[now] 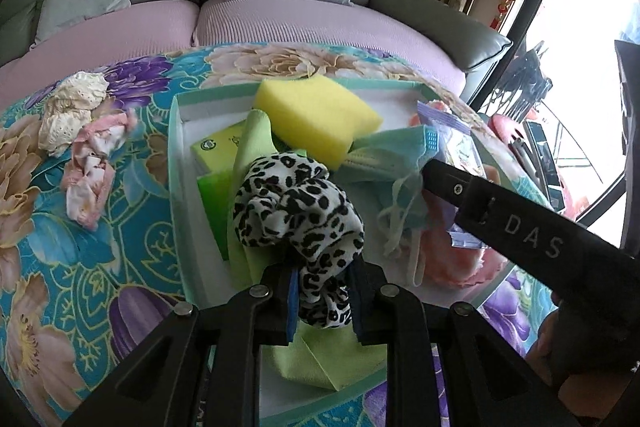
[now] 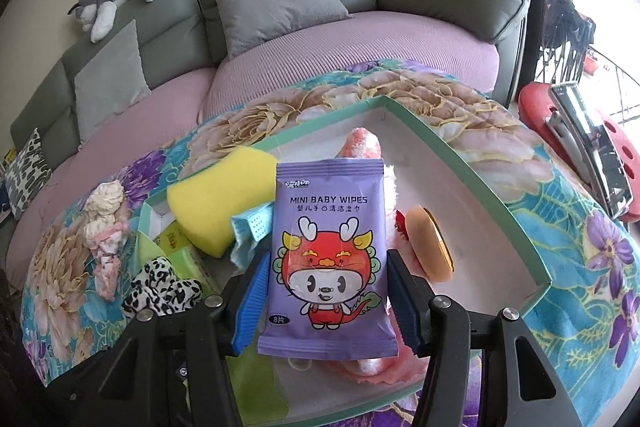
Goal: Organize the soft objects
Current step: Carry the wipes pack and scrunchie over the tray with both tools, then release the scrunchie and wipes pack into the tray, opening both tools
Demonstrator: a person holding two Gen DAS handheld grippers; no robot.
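Observation:
My left gripper (image 1: 323, 301) is shut on a leopard-print scrunchie (image 1: 296, 203) and holds it over the left part of a mint-rimmed white box (image 1: 174, 131). My right gripper (image 2: 326, 301) is shut on a purple pack of mini baby wipes (image 2: 328, 255), held upright above the same box (image 2: 460, 155). In the box lie a yellow sponge (image 1: 316, 117), a green cloth (image 1: 256, 143), a blue face mask (image 1: 396, 155), a pink towel (image 2: 362, 143) and a toy burger (image 2: 430, 245). The scrunchie also shows in the right wrist view (image 2: 162, 285).
A cream lace cloth (image 1: 72, 107) and a pink crumpled cloth (image 1: 94, 163) lie on the floral table cover (image 1: 60, 267) left of the box. A sofa (image 1: 280, 19) with cushions stands behind. A red stool (image 2: 576, 131) with a phone is at the right.

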